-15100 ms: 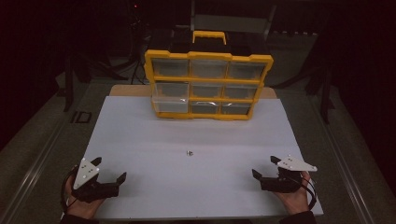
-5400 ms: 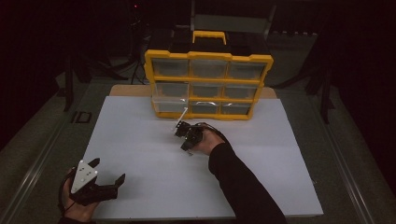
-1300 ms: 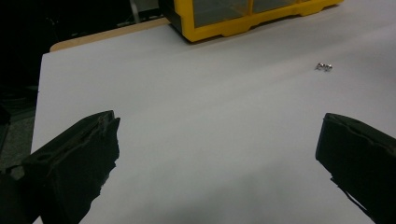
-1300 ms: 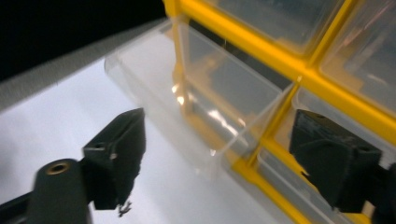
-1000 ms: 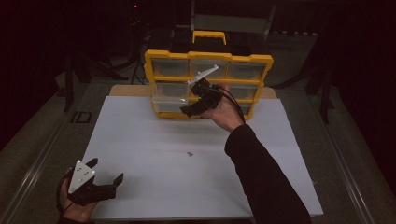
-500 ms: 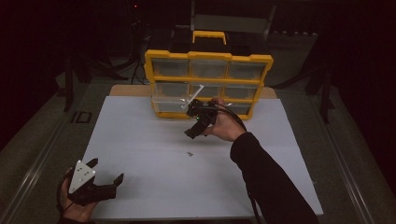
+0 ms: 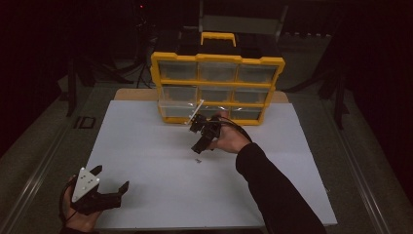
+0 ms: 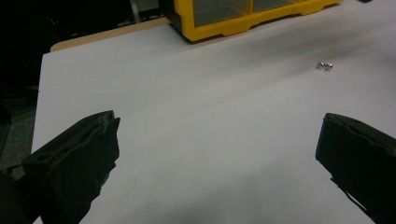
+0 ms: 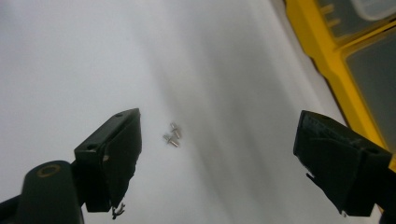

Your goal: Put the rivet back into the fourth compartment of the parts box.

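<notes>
Over the worktop's middle, the right hand-held gripper, jaws wide, has dropped from the organizer toward the screws, ready to grasp.

A white table carries a yellow drawer box at its far edge. Small screws lie near the middle.

Two small silver screws lying touching on white tabletop.
</notes>
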Demonstrator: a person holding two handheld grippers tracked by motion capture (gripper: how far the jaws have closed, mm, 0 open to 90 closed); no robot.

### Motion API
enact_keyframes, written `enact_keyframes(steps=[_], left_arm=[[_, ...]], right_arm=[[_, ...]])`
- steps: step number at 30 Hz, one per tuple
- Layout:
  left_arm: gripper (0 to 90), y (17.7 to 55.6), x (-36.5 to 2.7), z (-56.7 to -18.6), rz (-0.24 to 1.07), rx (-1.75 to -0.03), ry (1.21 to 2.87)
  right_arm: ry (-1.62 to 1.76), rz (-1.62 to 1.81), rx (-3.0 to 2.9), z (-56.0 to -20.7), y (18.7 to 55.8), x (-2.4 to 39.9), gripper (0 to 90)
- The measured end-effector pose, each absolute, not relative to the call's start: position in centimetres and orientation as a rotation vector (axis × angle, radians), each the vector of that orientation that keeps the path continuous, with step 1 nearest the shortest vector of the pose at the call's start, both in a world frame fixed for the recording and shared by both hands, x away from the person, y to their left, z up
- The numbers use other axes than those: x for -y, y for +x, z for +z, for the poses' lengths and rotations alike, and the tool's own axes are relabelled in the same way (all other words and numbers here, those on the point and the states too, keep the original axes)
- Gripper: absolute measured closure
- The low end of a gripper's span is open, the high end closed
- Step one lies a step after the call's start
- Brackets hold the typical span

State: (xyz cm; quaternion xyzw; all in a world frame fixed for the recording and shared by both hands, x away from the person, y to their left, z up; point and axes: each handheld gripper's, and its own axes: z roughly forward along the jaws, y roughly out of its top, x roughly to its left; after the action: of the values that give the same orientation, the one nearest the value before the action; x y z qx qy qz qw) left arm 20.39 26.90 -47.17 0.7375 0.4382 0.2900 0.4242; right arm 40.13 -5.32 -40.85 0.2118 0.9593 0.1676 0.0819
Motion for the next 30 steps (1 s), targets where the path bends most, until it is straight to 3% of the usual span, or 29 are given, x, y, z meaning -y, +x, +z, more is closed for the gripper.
enact_keyframes(steps=[22, 30], left_arm=[[0.1, 20.4, -26.9, -47.2, 0.726, -1.097, 1.845], [0.1, 20.4, -26.9, -47.2, 0.724, -1.097, 1.847]], right_arm=[[0.701, 0.391, -2.956, -45.9, 40.7, 3.9, 23.3], [0.723, 0.330, -3.011, -48.4, 41.0, 3.5, 43.7]])
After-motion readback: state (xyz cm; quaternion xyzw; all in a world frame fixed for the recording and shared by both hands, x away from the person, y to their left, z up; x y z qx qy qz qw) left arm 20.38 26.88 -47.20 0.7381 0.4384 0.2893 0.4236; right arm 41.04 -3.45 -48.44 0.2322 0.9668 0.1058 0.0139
